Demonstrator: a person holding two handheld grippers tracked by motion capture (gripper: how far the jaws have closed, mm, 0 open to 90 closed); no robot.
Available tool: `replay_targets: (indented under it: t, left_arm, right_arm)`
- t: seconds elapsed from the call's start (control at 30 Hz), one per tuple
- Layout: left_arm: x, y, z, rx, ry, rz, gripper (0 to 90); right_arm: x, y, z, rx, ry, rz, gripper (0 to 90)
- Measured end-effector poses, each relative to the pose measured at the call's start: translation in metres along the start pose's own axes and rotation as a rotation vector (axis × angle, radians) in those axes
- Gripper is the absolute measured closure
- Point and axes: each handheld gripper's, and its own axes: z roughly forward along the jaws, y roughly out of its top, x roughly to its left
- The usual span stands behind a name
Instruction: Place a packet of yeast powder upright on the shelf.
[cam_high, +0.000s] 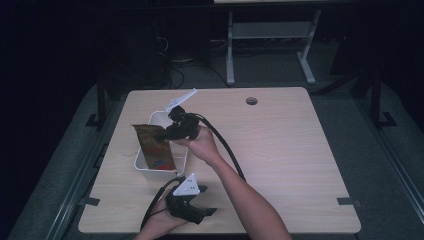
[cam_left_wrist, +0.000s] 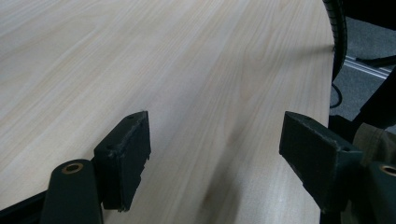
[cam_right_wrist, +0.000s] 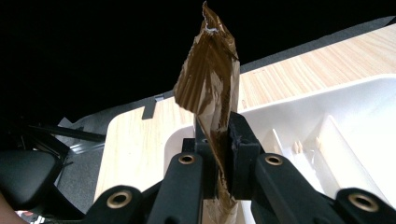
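A brown foil bag (cam_high: 154, 146) stands upright in a white bin (cam_high: 150, 173) on the left half of the table. My right gripper (cam_high: 164, 135) reaches in from the right and is shut on the bag's upper right edge. In the right gripper view the two jaws (cam_right_wrist: 218, 140) pinch the crinkled brown bag (cam_right_wrist: 210, 84) above the white bin (cam_right_wrist: 280, 100), which has dividers inside. My left gripper (cam_high: 209, 200) rests near the table's front edge with its jaws pointing right. In its own view the left gripper (cam_left_wrist: 215, 149) is open over bare wood with nothing between the jaws.
A round cable hole (cam_high: 251, 101) sits at the table's back right. A black cable (cam_high: 225, 147) trails from the right gripper along the forearm. The table's right edge (cam_left_wrist: 327, 70) lies close ahead of the left gripper. Grey desk legs (cam_high: 230, 55) stand behind the table.
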Motion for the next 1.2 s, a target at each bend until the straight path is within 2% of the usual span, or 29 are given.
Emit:
replay_targets:
  t: [0.33, 0.57, 0.87, 1.2]
  left_arm:
    - [0.001, 0.000, -0.002, -0.010, 0.003, -0.006, 24.5]
    - [0.000, 0.000, 0.000, 0.001, 0.001, 0.000, 24.5]
    - [0.001, 0.000, 0.000, -0.003, -0.002, -0.008, 24.6]
    - [0.002, 0.000, 0.000, -0.007, -0.002, -0.011, 24.6]
  right_arm:
    - [-0.005, -0.014, 0.006, 0.018, 0.024, 0.026, 83.6]
    - [-0.008, -0.018, 0.005, 0.025, 0.021, 0.042, 83.0]
    - [-0.016, -0.021, 0.001, 0.045, -0.010, 0.072, 79.8]
    - [-0.020, -0.025, -0.001, 0.050, -0.018, 0.102, 66.1]
